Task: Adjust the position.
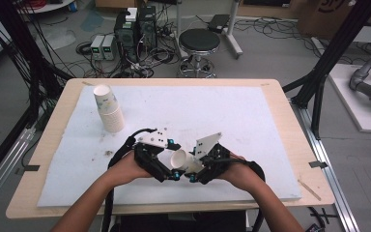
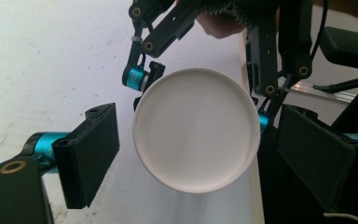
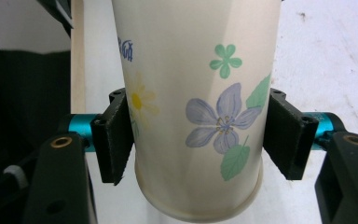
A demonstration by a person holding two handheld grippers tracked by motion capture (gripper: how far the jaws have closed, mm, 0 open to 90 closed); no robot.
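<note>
Here the right gripper (image 1: 193,178) clamps a flowered paper cup (image 1: 184,162) near the table's (image 1: 280,104) front edge; the left gripper (image 1: 173,175) — jaws apart — flanks its base. Open white mat (image 1: 222,111) lies beyond — a cup stack (image 1: 109,108) stands far left.

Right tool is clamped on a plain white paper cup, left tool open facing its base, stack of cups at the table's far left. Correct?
Not quite. The paper cup is not plain: the right gripper view shows printed flowers and leaves on its side. The rest holds: the right tool is clamped on it, the left tool stands open facing its base, and the stack of cups sits at the table's far left.
</note>
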